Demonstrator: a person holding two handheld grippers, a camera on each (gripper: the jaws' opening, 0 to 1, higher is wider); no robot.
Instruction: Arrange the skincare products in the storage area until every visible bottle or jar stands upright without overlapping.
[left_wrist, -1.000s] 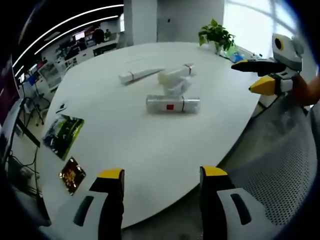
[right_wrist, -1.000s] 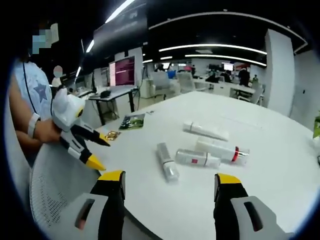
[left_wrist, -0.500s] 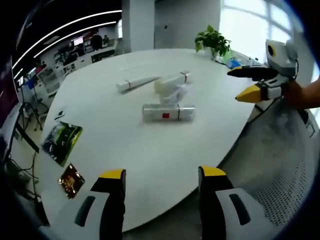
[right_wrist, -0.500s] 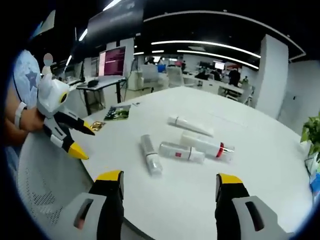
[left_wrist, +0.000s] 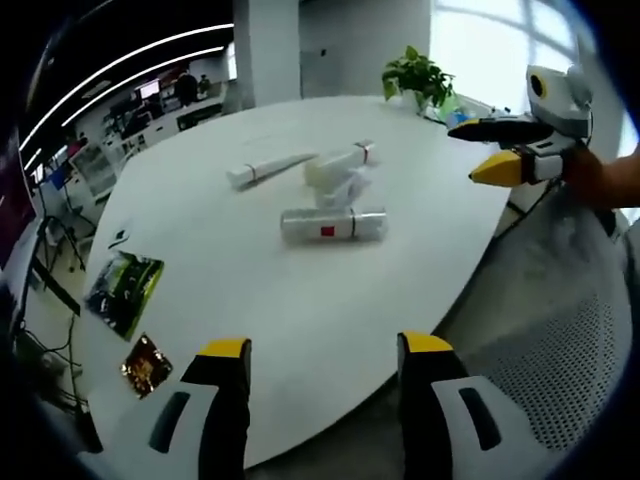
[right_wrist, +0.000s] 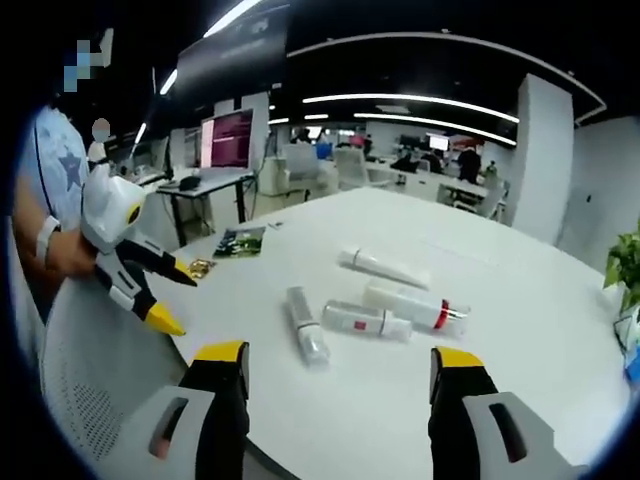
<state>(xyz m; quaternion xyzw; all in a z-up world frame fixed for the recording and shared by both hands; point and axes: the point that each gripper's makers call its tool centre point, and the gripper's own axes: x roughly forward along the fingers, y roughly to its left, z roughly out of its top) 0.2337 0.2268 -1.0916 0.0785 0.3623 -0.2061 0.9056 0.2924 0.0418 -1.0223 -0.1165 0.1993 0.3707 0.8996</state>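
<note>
Several skincare products lie on their sides mid-table on the white round table (left_wrist: 300, 300). A flat white tube (left_wrist: 268, 167) (right_wrist: 385, 267) is farthest. A white bottle with a red band (left_wrist: 340, 163) (right_wrist: 417, 304) lies beside it. A clear bottle (left_wrist: 347, 188) (right_wrist: 306, 337) and a silver bottle with a red label (left_wrist: 333, 224) (right_wrist: 365, 321) lie close by. My left gripper (left_wrist: 325, 346) (right_wrist: 178, 300) is open, short of the table edge. My right gripper (right_wrist: 338, 355) (left_wrist: 467, 152) is open too, off the table's side. Neither holds anything.
A green leaflet (left_wrist: 125, 290) (right_wrist: 238, 240) and a shiny packet (left_wrist: 146, 362) (right_wrist: 200, 266) lie near the table edge. A potted plant (left_wrist: 418, 72) stands at the far rim. Grey mesh chairs (left_wrist: 560, 340) (right_wrist: 90, 370) sit below both grippers. Office desks fill the background.
Both cameras drifted a little, so the pictures shifted. The products lie as before, and both grippers stay open and empty.
</note>
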